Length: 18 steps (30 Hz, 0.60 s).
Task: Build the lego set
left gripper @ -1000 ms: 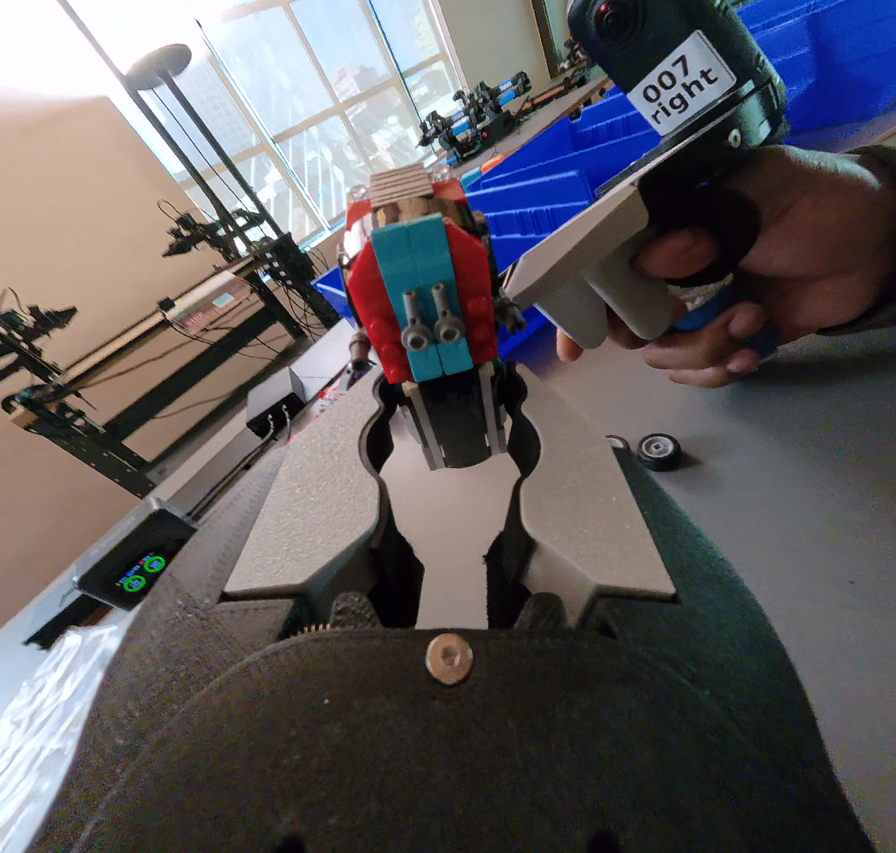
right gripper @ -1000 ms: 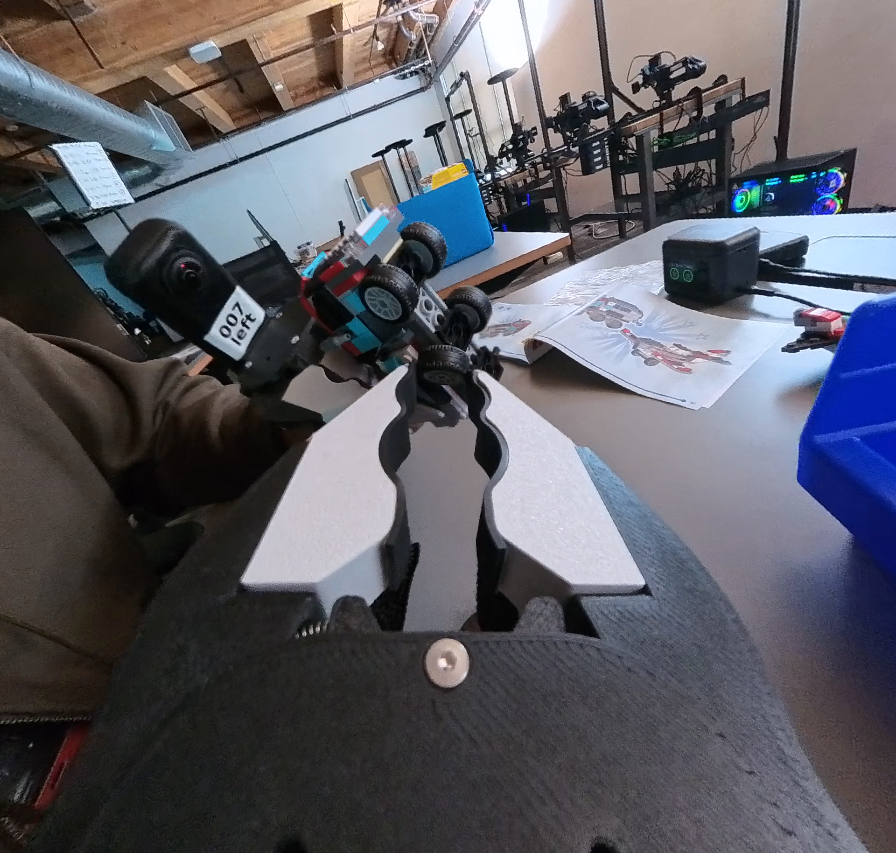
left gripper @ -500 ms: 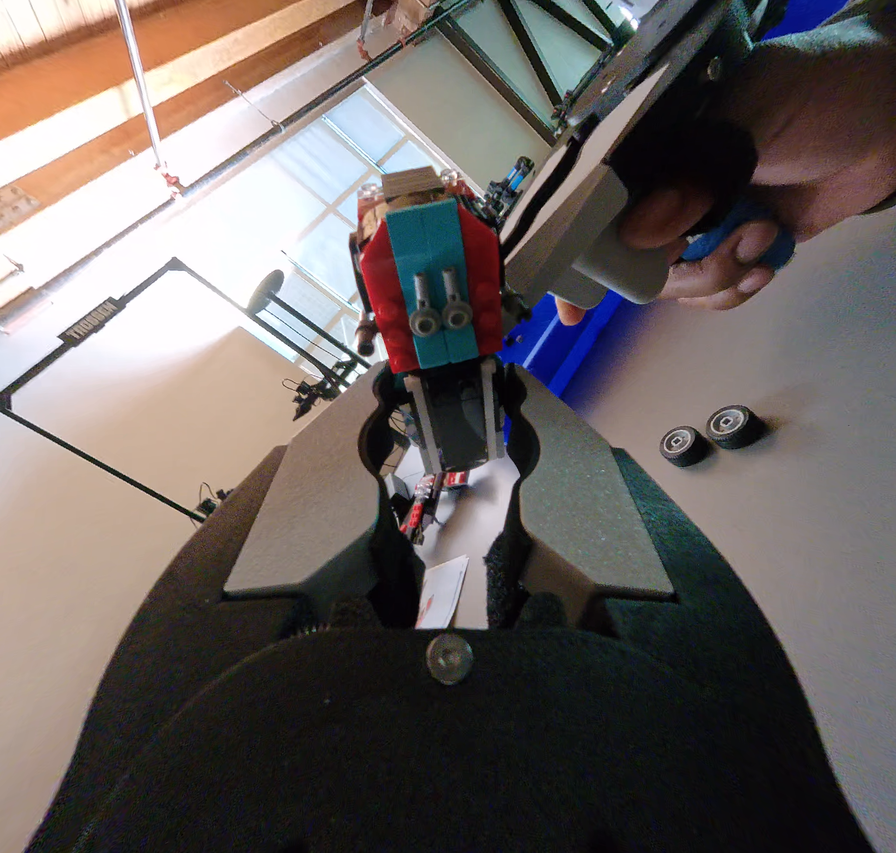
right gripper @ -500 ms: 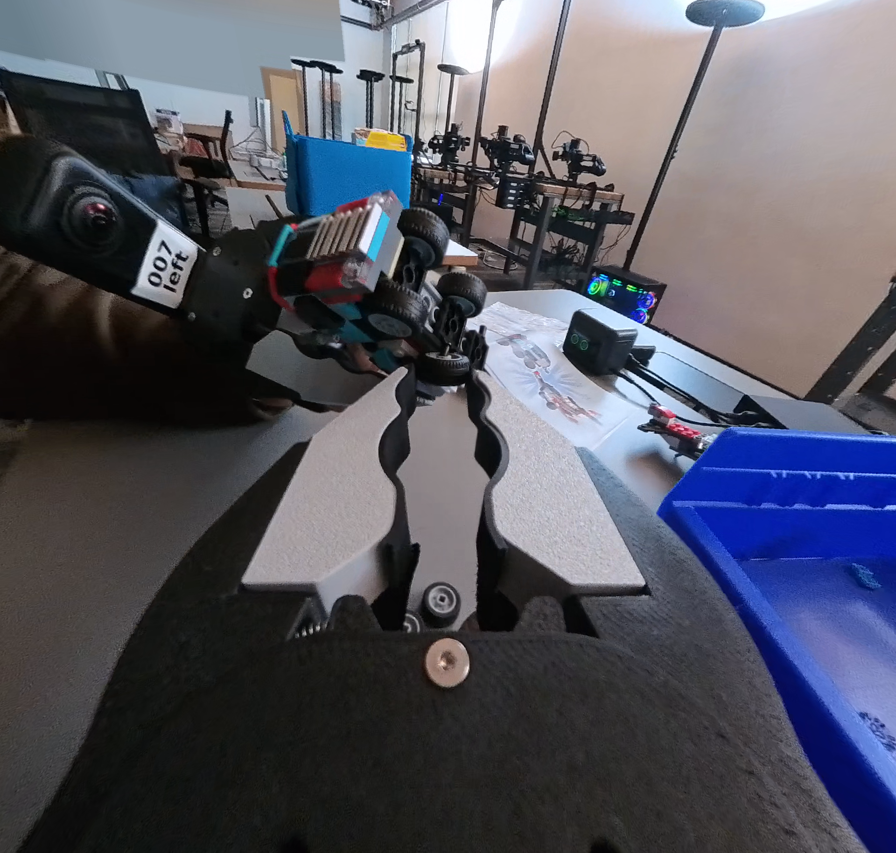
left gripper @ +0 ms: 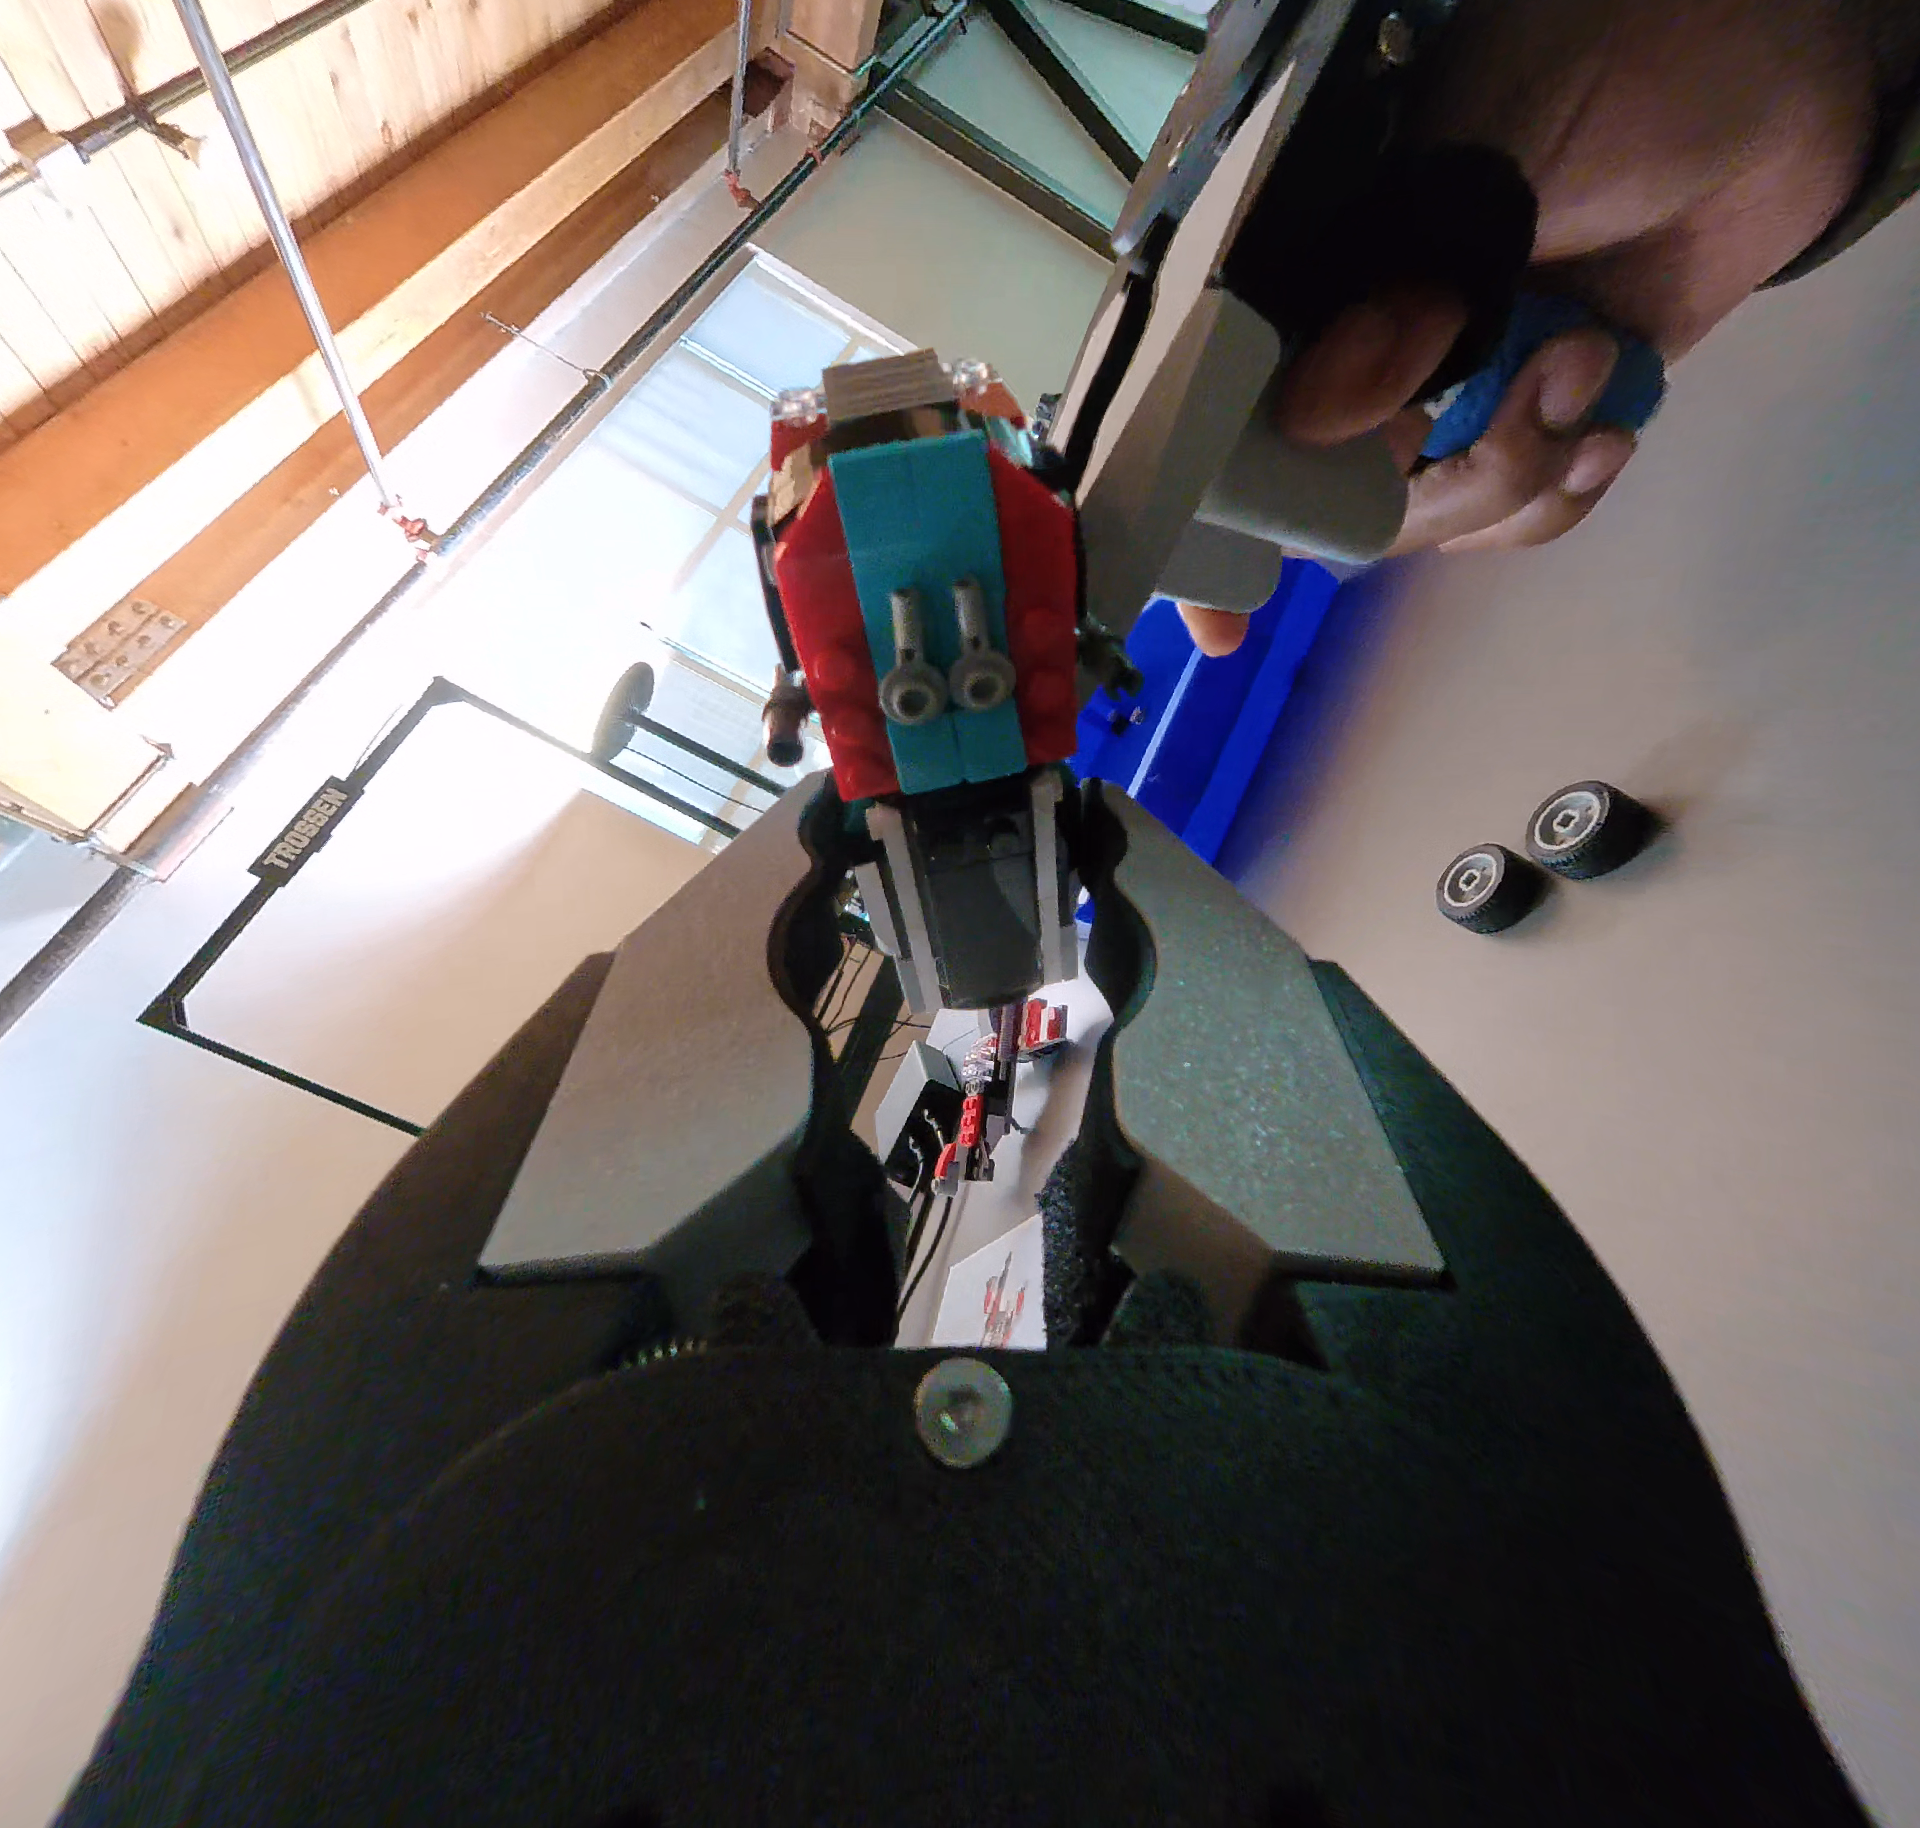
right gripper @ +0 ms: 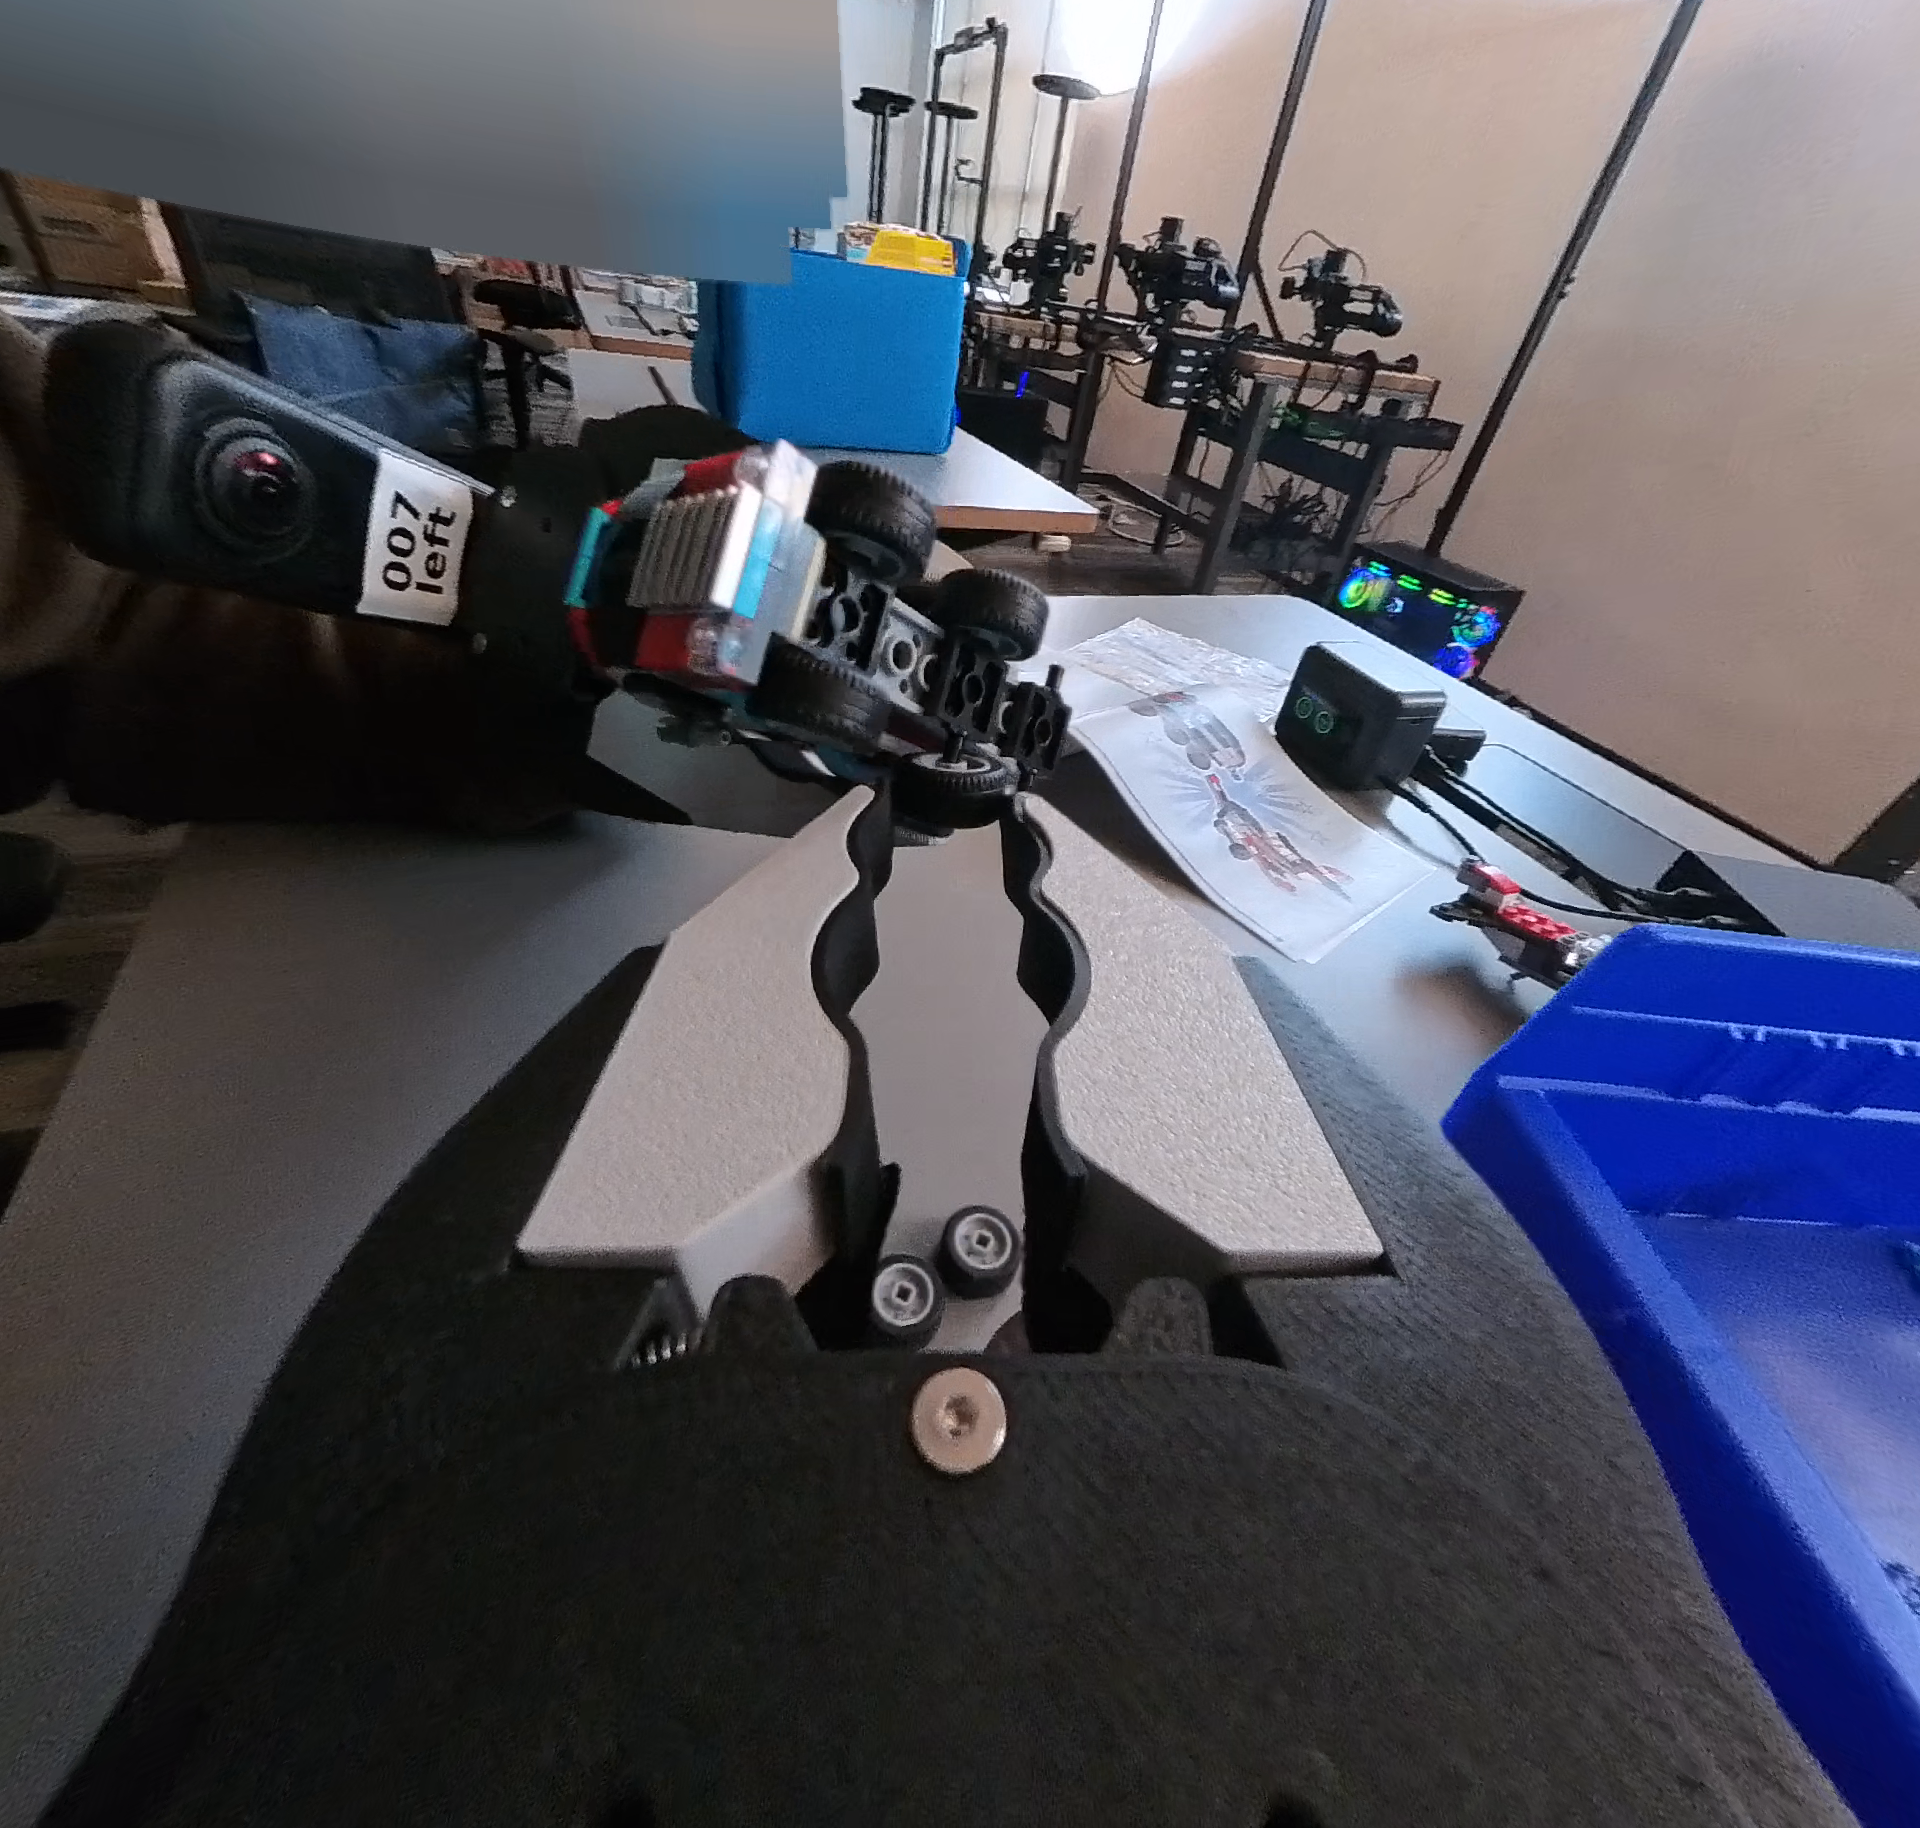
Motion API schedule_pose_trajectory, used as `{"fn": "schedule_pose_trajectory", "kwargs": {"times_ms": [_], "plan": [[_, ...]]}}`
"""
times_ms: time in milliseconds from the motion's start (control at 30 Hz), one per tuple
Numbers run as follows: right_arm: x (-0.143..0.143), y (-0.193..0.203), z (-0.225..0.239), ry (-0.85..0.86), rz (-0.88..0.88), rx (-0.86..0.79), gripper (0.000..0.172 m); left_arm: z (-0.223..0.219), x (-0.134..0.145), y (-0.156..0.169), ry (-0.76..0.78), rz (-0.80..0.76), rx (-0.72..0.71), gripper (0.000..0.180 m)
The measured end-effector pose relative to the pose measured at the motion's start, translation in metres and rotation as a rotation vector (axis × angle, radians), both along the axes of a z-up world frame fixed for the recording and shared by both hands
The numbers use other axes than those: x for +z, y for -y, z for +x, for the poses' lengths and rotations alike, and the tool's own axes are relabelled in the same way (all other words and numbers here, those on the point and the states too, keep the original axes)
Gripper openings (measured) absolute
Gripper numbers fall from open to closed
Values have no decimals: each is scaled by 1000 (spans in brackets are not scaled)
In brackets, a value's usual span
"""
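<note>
The left gripper (left gripper: 956,864) has its fingers closed on the dark rear of a red and teal brick truck (left gripper: 925,635), held above the bench (right gripper: 312,947). The right gripper (right gripper: 940,812) pinches a black wheel (right gripper: 956,776) at the truck's axle. Three wheels look fitted; two loose wheels (left gripper: 1527,859) lie on the bench.

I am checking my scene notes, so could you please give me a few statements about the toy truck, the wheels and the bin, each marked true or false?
1. The left gripper clamps the red and teal brick truck. True.
2. The right gripper grips a black wheel. True.
3. Three loose wheels lie on the table. False: two.
4. The bin is green. False: blue.
5. The booklet lies open. True.
</note>
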State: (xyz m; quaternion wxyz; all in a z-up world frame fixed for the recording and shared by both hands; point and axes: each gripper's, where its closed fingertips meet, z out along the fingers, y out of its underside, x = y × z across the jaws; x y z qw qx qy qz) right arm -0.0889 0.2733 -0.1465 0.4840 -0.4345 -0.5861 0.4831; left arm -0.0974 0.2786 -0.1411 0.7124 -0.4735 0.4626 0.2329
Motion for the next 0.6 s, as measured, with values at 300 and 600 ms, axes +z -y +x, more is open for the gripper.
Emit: {"fn": "schedule_pose_trajectory", "kwargs": {"times_ms": [300,600], "plan": [[-4,6,3,49,-144,117,21,1,-3,3,-81,25,-2,46],[-9,12,7,111,-252,229,20,7,-7,9,-172,40,-28,45]]}}
